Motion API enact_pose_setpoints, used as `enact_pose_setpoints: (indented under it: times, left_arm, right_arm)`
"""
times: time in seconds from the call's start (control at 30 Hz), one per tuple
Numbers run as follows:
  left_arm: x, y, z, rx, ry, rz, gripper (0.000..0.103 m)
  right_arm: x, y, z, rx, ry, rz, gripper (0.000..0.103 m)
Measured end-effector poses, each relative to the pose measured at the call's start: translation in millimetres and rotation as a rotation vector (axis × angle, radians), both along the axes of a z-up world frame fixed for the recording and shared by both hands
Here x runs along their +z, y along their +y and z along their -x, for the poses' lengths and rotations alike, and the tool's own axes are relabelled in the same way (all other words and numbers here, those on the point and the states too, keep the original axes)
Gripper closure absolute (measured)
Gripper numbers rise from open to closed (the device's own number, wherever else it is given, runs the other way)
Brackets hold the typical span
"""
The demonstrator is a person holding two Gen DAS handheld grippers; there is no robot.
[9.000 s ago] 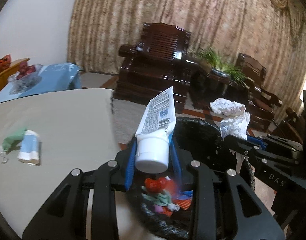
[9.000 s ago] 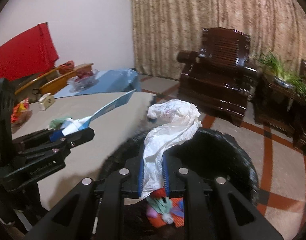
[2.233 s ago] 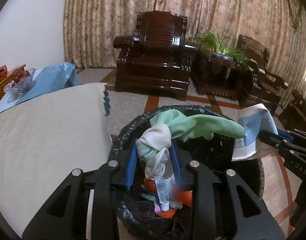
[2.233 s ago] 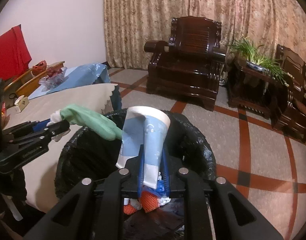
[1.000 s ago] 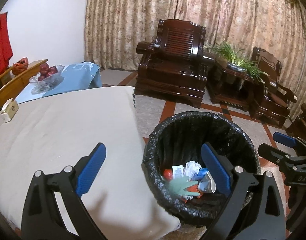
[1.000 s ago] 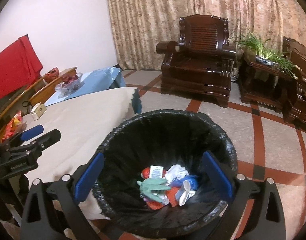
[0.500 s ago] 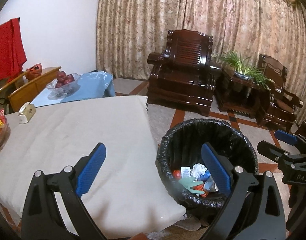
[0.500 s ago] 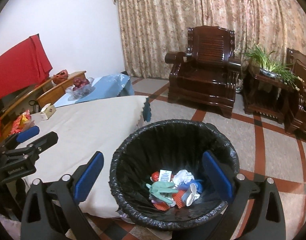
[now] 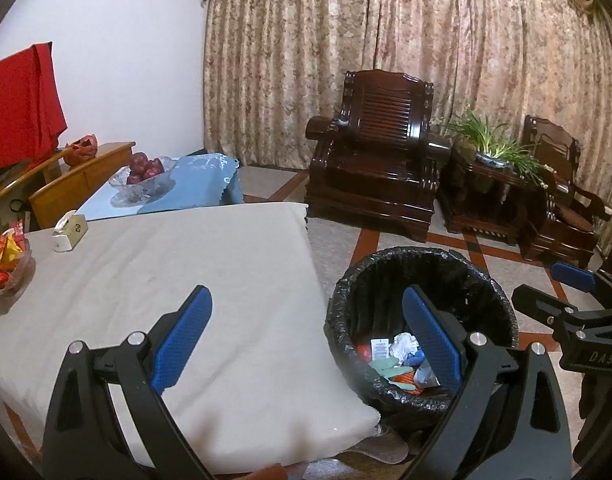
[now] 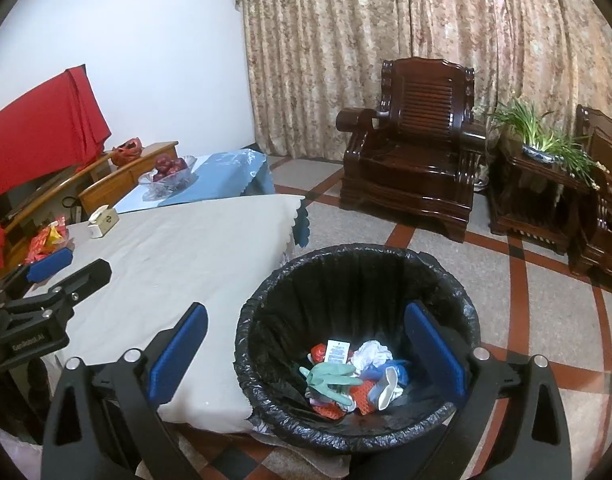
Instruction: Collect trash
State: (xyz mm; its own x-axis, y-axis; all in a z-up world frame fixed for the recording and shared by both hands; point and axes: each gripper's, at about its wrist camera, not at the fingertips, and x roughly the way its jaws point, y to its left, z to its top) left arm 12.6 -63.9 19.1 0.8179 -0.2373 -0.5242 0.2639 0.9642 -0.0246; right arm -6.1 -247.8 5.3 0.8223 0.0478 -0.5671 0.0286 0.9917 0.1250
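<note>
A bin lined with a black bag [image 9: 482,280] [image 10: 289,280] stands on the floor at the table's corner. In it lie a green glove [image 10: 330,378], a crumpled white tissue [image 10: 370,354], a tube [image 10: 337,352], a flattened cup [image 10: 387,388] and red scraps. My left gripper [image 9: 306,340] is open and empty, raised above the table edge and bin. My right gripper [image 10: 306,354] is open and empty above the bin. Each gripper shows in the other's view: the right one [image 9: 562,292] and the left one [image 10: 65,268].
A table with a cream cloth [image 9: 165,272] [image 10: 177,248] holds a tissue box [image 9: 69,231] and a snack dish [image 9: 5,256] at its far left. A fruit bowl [image 9: 143,174] sits on a blue-clothed table. Dark wooden armchairs [image 10: 418,160] and a potted plant [image 10: 546,140] stand by the curtain.
Both grippers let the glove and the cup fall into the bin and opened wide. Both then pulled up and back, so the bin looks smaller and more of the table shows.
</note>
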Motion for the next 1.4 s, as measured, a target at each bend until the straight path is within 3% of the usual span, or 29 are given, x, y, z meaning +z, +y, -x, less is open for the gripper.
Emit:
enact_pose_setpoints:
  times: [1.4]
  left_arm:
    - [-3.0, 10.1, -0.9, 0.009, 0.000, -0.007, 0.010]
  right_arm:
    - [-4.7, 8.1, -0.6, -0.003, 0.011, -0.008, 0.006]
